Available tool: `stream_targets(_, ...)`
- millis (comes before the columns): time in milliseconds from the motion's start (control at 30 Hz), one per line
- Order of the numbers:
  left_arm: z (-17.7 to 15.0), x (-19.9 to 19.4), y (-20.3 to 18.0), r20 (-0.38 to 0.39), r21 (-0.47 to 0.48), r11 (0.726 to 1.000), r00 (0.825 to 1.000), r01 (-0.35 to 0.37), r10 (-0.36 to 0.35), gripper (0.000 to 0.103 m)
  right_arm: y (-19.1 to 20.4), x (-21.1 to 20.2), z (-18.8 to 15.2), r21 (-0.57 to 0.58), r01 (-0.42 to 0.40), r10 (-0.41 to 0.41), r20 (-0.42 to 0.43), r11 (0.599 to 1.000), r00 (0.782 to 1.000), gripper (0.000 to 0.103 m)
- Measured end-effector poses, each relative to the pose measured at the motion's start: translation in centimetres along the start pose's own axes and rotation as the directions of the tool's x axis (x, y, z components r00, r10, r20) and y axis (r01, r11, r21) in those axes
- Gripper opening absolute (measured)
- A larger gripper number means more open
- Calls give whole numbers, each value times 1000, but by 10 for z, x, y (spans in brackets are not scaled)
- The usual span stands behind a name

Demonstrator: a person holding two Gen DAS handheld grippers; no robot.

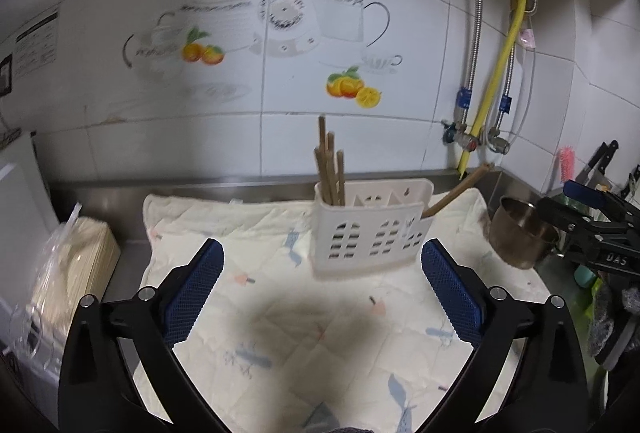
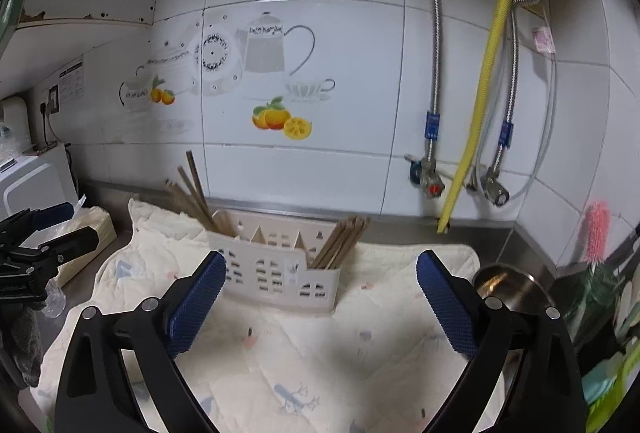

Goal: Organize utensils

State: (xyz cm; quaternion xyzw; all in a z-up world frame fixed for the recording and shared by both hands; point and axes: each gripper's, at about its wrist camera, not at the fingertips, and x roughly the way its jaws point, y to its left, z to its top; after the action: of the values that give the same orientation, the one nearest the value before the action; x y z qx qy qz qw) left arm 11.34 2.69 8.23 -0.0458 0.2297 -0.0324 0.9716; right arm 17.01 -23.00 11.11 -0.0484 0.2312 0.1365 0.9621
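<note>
Both fisheye views are evenly lit but softly blurred, edges bend strongly, and a dark shadow, perhaps the claw's, lies on the cloth (image 1: 280, 317).

Both hand-held grippers spread wide, nothing between the pads.

The left hand-held gripper (image 1: 322, 261) points forward and somewhat downward, its two blue-padded fingers (image 1: 196, 289) splayed far apart on black arms, with no object touching either pad. The right hand-held gripper (image 2: 320, 273) takes the same tilted pose, its blue pads (image 2: 446, 303) equally far apart and bare. Each one appears at the edge of the other's view: the two are side by side, well apart, the left one borne by a grey-gloved hand (image 2: 24, 345).
</note>
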Motion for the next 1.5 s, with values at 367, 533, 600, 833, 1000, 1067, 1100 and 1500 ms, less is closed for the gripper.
stream_targets(367,-44,-23,8,-24,-13,999,999,-46,46,98,14,-18,-48,28,26,-25,-41,999,999,96)
stream_targets(533,-60,-29,8,-45,-5,999,998,-47,47,98,18,-24,-66,36,25,-23,-60,999,998,96)
stream_targets(600,-64,-31,9,-50,-5,999,998,-46,45,98,21,-25,-73,31,38,-36,-69,999,997,96)
stream_targets(833,-77,-37,13,-62,-13,999,997,-53,52,98,26,-27,-94,54,35,-30,-103,998,994,96)
stream_targets(1000,-83,-36,14,-75,-10,998,995,-59,58,98,28,-28,-98,58,40,-33,-115,998,993,96)
stream_targets(1067,-85,-35,15,-84,-11,998,995,-59,58,98,28,-28,-98,55,40,-34,-116,998,993,96)
stream_targets(1100,-86,-34,15,-88,-10,998,994,-60,59,98,29,-28,-99,53,40,-33,-117,998,993,96)
stream_targets(1500,-90,-35,16,-100,1,998,993,-68,67,98,35,-27,-105,48,31,-25,-134,998,991,96)
